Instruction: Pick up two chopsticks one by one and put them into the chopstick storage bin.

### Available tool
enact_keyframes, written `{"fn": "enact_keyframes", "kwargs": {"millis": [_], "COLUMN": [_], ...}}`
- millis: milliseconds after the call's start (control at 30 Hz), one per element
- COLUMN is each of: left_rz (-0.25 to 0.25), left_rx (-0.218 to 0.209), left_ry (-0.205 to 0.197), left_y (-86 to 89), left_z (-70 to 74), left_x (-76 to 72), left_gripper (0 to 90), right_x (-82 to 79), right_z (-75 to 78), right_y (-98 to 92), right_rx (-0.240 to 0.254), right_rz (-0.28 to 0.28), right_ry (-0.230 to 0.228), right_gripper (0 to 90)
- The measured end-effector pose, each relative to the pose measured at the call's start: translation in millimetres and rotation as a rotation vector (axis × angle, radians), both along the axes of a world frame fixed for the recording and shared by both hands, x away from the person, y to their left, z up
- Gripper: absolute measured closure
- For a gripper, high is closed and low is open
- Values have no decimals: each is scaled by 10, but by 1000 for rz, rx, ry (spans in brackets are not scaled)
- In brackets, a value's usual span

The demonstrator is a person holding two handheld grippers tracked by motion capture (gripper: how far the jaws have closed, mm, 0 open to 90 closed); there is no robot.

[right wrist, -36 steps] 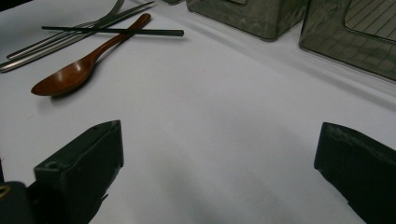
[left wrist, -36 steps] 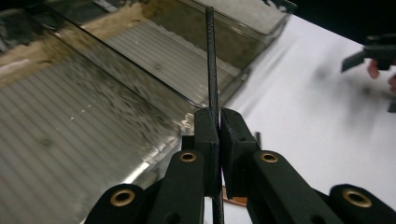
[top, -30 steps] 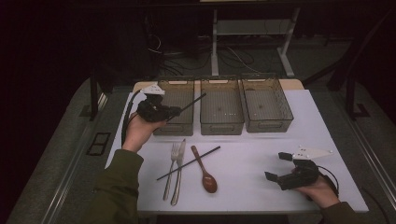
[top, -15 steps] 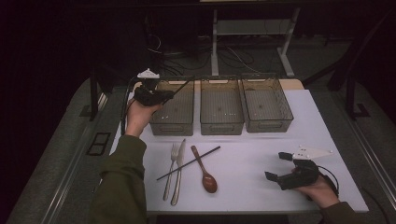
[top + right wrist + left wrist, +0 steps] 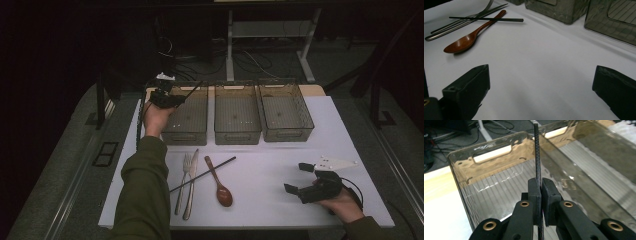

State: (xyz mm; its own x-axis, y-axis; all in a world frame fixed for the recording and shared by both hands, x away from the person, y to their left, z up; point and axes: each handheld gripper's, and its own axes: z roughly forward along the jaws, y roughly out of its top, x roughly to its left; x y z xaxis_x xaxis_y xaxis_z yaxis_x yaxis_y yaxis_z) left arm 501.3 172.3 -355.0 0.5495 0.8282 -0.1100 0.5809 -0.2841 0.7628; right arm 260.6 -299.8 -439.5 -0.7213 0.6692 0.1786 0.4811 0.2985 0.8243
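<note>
Two grippers in play. The left gripper [image 5: 172,99] sits over the far left corner of the left bin [image 5: 186,131], fingers [image 5: 534,192] pinched tight on a black chopstick [image 5: 537,157]. In the left gripper view the stick runs straight up out of the pads, tip above the bin's far rim near the handle cutout, so it looks lined up for a drop inside; judged, not seen. The grip is low on the stick, which leaves most of its length free to go in first.

The right gripper [image 5: 306,181] rests near the counter's [image 5: 280,165] front right edge, fingers [image 5: 466,87] wide apart and holding nothing. It is well apart from the cutlery, probably parked while the left hand works.

Left on the counter: a second chopstick [image 5: 202,174] lying across a fork [image 5: 183,181] and a knife [image 5: 191,181], with a wooden spoon [image 5: 220,184] just beside them. The stick sits on top of the others, so it is likely the easiest next pick. The middle bin [image 5: 237,131] and the right bin [image 5: 286,131] look empty, so sorting by type seems barely started.
</note>
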Motion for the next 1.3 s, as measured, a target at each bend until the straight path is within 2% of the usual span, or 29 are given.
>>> {"fn": "enact_keyframes", "kwargs": {"millis": [267, 433, 533, 600, 667, 700, 933, 1100, 1200, 1300], "left_rz": [26, 24, 32, 38, 45, 43, -12, -54, -81, -108], "left_rx": [8, 51, 49, 67, 64, 63, 56, 43, 19, 34], "left_ry": [38, 56, 67, 54, 42, 35, 4, -15, -19, -33], "left_y": [-75, -106, -114, -118, -122, -125, -137, -116, -103, -104], "left_z": [-149, -198, -218, -218, -211, -205, -108, 38, 127, 212], "left_x": [84, 107, 116, 119, 117, 115, 46, -58, -134, -227], "left_gripper": [852, 851, 848, 831, 773, 733, 635, 564, 524, 496], "right_x": [-3, -6, -5, -5, -5, -5, -2, 0, 0, 0], "right_z": [1, 4, 4, 4, 4, 5, 2, 2, 2, 2], "right_y": [3, 2, 4, 4, 5, 4, 5, 4, 3, 4], "right_rx": [1, 0, 0, 1, 0, 1, 1, 0, 1, -1], "right_rz": [6, 9, 9, 9, 9, 10, 7, 5, 1, -1], "right_ry": [-3, -4, -3, -3, -3, -4, -4, -5, -3, -3], "right_gripper": [8, 8, 8, 8, 8, 8, 8, 8, 8, 8]}}
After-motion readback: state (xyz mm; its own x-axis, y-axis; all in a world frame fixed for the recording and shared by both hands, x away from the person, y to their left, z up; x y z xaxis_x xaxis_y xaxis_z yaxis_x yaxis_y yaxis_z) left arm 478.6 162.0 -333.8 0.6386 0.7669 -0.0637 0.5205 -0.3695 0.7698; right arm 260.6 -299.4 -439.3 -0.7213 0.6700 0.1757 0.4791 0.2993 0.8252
